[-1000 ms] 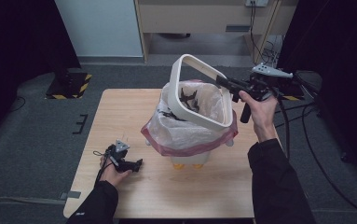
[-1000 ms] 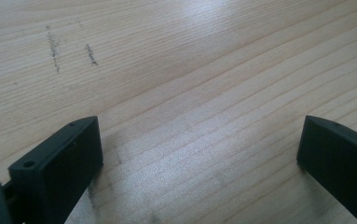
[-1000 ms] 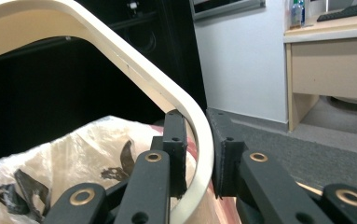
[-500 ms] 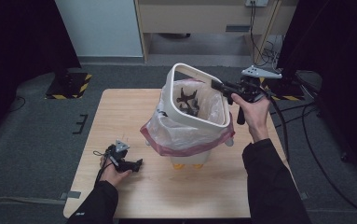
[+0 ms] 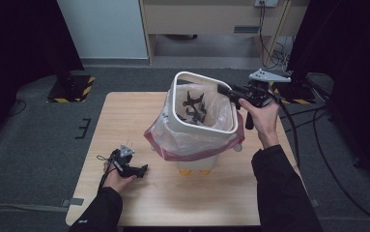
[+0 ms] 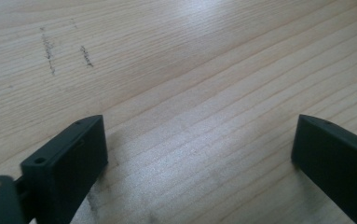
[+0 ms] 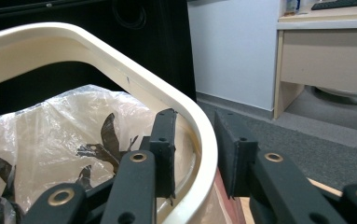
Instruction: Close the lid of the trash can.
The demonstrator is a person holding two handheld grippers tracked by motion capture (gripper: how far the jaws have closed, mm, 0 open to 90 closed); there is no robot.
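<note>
A white bin stands mid-table, lined with a clear plastic bag whose edge hangs over its sides. A cream rim ring sits on the bin's top, over the bag. My right gripper is at the ring's far right corner. In the right gripper view the ring runs between the jaws of that gripper, which have just been opening, and a gap shows at the inner pad. The left gripper lies on the table at front left, and its jaws stand wide apart over bare wood.
The wooden table has free room left of the bin and along the front. Dark shapes show inside the bag. Cables trail on the grey floor at right. A desk stands beyond the table.
The ring, held tilted high above the bin before, has come down onto the bin's top with the right hand. The left gripper has not moved.
</note>
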